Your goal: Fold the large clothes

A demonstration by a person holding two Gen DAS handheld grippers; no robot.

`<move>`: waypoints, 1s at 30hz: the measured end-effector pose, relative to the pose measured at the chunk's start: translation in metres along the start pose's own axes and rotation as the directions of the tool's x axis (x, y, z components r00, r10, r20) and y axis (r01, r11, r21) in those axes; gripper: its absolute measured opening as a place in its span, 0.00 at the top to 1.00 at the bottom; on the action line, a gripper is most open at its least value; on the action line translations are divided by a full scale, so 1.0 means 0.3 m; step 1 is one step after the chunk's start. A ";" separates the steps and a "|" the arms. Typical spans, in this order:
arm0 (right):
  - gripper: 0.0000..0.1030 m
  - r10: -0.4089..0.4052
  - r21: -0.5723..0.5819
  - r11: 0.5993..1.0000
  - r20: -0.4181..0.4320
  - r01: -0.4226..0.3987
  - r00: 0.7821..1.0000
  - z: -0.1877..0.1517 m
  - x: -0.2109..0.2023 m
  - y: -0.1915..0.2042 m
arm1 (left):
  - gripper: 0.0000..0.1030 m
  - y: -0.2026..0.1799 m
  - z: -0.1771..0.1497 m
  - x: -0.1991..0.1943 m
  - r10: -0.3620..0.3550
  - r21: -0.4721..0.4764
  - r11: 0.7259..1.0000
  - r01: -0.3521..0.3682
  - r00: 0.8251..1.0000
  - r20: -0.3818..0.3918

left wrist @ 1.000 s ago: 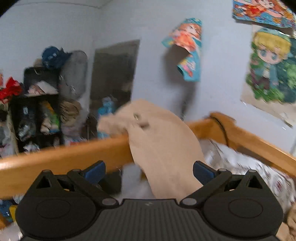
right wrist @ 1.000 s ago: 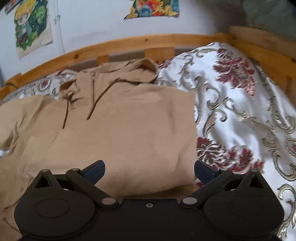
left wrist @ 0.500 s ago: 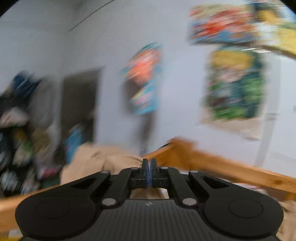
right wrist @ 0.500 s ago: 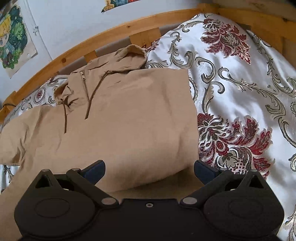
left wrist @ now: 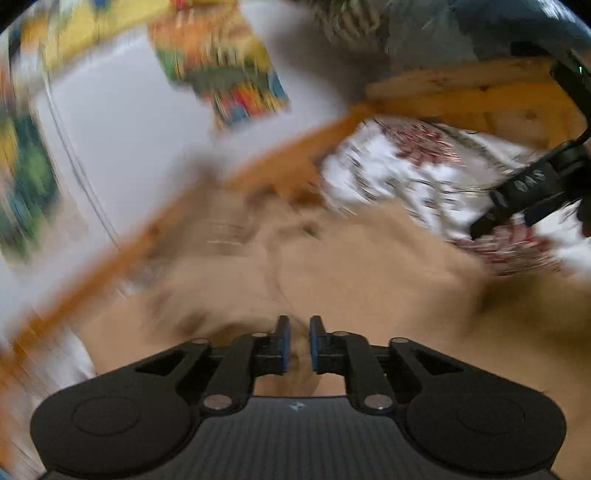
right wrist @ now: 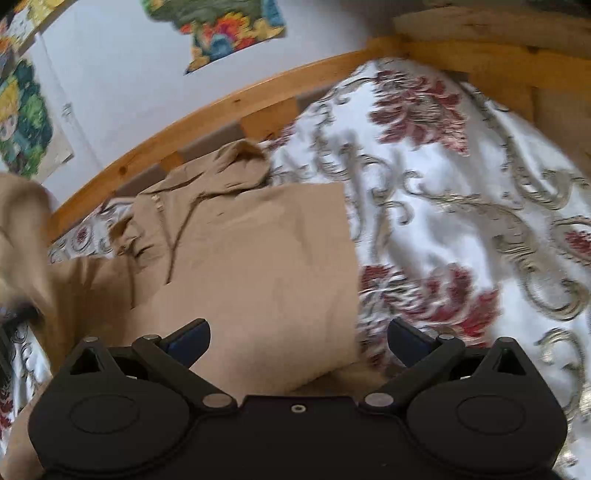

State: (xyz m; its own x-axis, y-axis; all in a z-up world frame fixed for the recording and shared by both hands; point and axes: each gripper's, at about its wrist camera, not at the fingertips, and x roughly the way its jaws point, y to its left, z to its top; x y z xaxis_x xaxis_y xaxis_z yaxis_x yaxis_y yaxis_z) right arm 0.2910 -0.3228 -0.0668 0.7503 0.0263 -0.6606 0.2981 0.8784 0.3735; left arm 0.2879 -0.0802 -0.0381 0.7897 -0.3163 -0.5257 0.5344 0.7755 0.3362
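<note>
A tan hoodie [right wrist: 258, 258] lies partly folded on the floral-sheeted bed [right wrist: 461, 221], as the left tongs [left wrist: 297, 343] open with tan cloth in their narrow gap and the right tongs [right wrist: 297, 332] hover spread wide over the hoodie's near edge.

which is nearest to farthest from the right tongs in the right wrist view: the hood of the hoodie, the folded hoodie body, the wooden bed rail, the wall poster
1. Folded hoodie body, right ahead of the right tongs.
2. Hood, beyond it, up and left.
3. Wooden bed rail, behind the hood.
4. Wall poster, above the rail.
</note>
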 end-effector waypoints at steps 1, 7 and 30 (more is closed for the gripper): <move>0.01 0.002 0.018 1.000 -0.005 -0.002 1.000 0.002 -0.001 -0.026 | 0.59 0.007 -0.014 0.006 -0.046 -0.051 0.998 0.044 0.999 -0.027; 0.01 0.064 0.159 0.986 -0.027 -0.059 0.998 0.003 -0.003 -0.111 | 0.23 0.105 0.026 -0.069 -0.127 -0.216 0.970 0.115 0.991 -0.045; 0.85 0.107 -0.140 0.980 -0.213 -0.139 0.971 -0.152 0.199 0.178 | 0.02 0.756 -0.283 0.120 0.259 -0.743 0.491 -0.455 0.890 -0.375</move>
State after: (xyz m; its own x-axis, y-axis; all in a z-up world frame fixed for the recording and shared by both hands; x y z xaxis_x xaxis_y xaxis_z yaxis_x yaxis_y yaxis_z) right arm 0.3248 -0.2527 -0.1159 0.6348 0.2210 -0.7404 0.1057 0.9244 0.3666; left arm 0.4119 0.1309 -0.0472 0.7285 0.1239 -0.6738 -0.3212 0.9305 -0.1762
